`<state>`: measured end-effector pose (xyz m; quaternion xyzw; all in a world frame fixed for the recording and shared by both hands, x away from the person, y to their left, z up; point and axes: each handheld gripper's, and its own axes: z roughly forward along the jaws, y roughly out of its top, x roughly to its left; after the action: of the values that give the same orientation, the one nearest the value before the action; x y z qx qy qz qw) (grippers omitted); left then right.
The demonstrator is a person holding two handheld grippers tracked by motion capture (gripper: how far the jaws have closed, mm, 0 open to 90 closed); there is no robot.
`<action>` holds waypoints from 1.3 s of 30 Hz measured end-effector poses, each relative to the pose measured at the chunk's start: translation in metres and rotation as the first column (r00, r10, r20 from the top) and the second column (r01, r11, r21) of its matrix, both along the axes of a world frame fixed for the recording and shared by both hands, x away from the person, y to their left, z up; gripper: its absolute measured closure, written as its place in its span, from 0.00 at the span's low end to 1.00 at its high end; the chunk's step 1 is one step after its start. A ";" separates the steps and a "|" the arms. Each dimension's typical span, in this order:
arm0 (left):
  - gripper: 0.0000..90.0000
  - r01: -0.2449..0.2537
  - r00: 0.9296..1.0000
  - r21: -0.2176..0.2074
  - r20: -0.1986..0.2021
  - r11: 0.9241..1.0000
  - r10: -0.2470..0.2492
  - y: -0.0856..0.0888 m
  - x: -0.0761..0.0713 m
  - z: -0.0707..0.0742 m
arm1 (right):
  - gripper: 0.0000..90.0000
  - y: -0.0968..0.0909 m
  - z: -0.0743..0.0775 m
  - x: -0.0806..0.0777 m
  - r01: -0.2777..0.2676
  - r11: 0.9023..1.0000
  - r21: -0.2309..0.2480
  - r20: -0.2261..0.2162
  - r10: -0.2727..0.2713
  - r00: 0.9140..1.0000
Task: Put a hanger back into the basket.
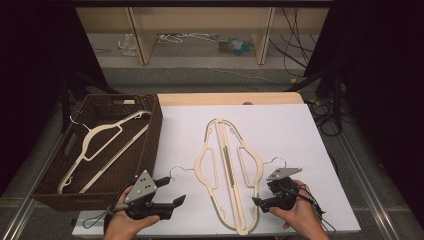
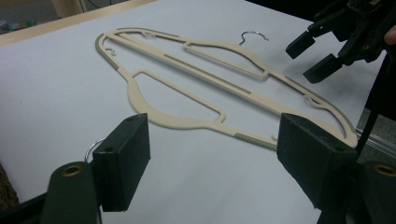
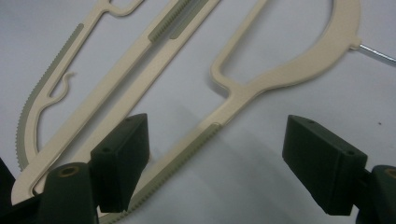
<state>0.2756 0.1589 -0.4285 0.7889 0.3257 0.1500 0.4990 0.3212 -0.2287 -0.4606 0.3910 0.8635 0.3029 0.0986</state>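
Two cream plastic hangers lie flat and back to back on the white table top [image 1: 300, 130], their straight bars side by side. The left hanger [image 1: 204, 165] points its metal hook toward my left gripper [image 1: 174, 191], which hovers open just short of it with nothing between its jaws. In the left gripper view that hanger [image 2: 187, 116] lies ahead of the wide-open left gripper [image 2: 212, 126]. My right gripper [image 1: 261, 197] is open beside the right hanger [image 1: 250, 165]. In the right gripper view that hanger's ribbed arm [image 3: 205, 135] runs under the gap of the right gripper [image 3: 215, 126], pads apart from it.
A brown woven basket [image 1: 150, 135] stands at the table's left and holds a third cream hanger [image 1: 100, 137]. The table's near edge is just below both hands. Shelving legs and cables lie on the floor beyond the table. The right gripper [image 2: 313, 56] shows at the upper right of the left gripper view.
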 end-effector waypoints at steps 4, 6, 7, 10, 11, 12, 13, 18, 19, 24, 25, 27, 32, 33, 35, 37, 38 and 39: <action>0.27 -0.004 1.000 0.006 0.000 1.000 0.004 -0.001 -0.001 -0.003 | 0.27 0.008 -0.004 0.001 0.029 1.000 -0.008 -0.034 -0.029 0.999; 0.27 -0.002 1.000 0.009 0.001 1.000 0.002 -0.001 -0.001 -0.004 | 0.27 0.010 -0.006 0.004 0.017 1.000 -0.023 -0.033 -0.018 0.999; 0.27 0.002 1.000 0.005 -0.001 1.000 -0.002 -0.001 -0.001 -0.005 | 0.27 0.011 -0.006 0.004 0.003 0.999 -0.043 -0.045 -0.005 0.999; 0.27 0.010 1.000 0.008 -0.001 1.000 -0.010 -0.001 -0.001 -0.006 | 0.29 0.014 -0.009 0.006 0.018 0.998 -0.059 -0.089 -0.023 0.996; 0.27 0.009 1.000 0.008 -0.004 1.000 -0.009 -0.002 -0.002 -0.006 | 0.29 0.014 -0.009 0.006 0.018 0.998 -0.059 -0.089 -0.023 0.996; 0.27 0.012 1.000 0.023 0.000 1.000 -0.012 -0.002 -0.002 -0.006 | 0.30 0.014 -0.010 0.008 0.029 0.998 -0.059 -0.095 -0.034 0.995; 0.27 0.012 1.000 0.022 0.001 1.000 -0.012 -0.002 -0.002 -0.006 | 0.31 0.015 -0.009 0.007 0.036 0.997 -0.069 -0.108 -0.044 0.993; 0.27 0.005 1.000 0.018 -0.003 1.000 -0.005 -0.003 -0.002 -0.007 | 0.33 0.024 -0.009 0.011 0.027 0.990 -0.139 -0.098 -0.041 0.994; 0.27 0.009 1.000 0.016 -0.004 1.000 -0.009 -0.003 -0.001 -0.007 | 0.35 0.026 -0.009 0.012 0.016 0.987 -0.161 -0.093 -0.031 0.995; 0.27 0.005 1.000 0.024 -0.005 1.000 -0.005 -0.003 -0.002 -0.008 | 0.35 0.032 -0.007 0.016 0.019 0.977 -0.210 -0.119 -0.045 0.992; 0.27 0.005 1.000 0.025 -0.005 1.000 -0.005 -0.003 -0.002 -0.009 | 0.36 0.032 -0.006 0.016 0.024 0.977 -0.212 -0.135 -0.053 0.989; 0.27 0.003 1.000 0.028 -0.003 1.000 -0.003 -0.003 -0.002 -0.009 | 0.39 0.032 -0.006 0.017 0.017 0.976 -0.219 -0.139 -0.048 0.989; 0.28 0.005 1.000 0.032 0.004 0.999 -0.005 -0.001 -0.002 -0.008 | 0.55 0.027 -0.004 0.020 -0.002 0.974 -0.226 -0.140 -0.031 0.990; 0.28 0.008 1.000 0.028 0.006 1.000 -0.008 -0.001 -0.001 -0.008 | 0.64 0.022 -0.002 0.022 -0.012 0.975 -0.221 -0.142 -0.020 0.990; 0.28 0.005 1.000 0.022 0.003 1.000 -0.005 -0.001 -0.002 -0.009 | 0.70 0.019 -0.001 0.023 -0.021 0.976 -0.217 -0.148 -0.011 0.989; 0.29 0.003 1.000 0.022 0.003 1.000 -0.003 -0.001 -0.002 -0.009 | 0.73 0.015 0.000 0.024 -0.028 0.976 -0.215 -0.160 -0.007 0.987; 0.29 -0.001 1.000 0.022 -0.001 1.000 0.001 -0.002 -0.002 -0.009 | 0.74 0.013 0.000 0.025 -0.027 0.980 -0.199 -0.163 -0.006 0.987; 0.29 -0.001 1.000 0.023 0.000 1.000 0.001 -0.002 -0.002 -0.009 | 0.75 0.010 -0.001 0.026 -0.023 0.983 -0.181 -0.172 -0.009 0.985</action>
<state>0.2733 0.1572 -0.4375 0.7944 0.3243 0.1537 0.4900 0.3469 -0.2191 -0.4611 0.4021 0.8942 0.1882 0.0580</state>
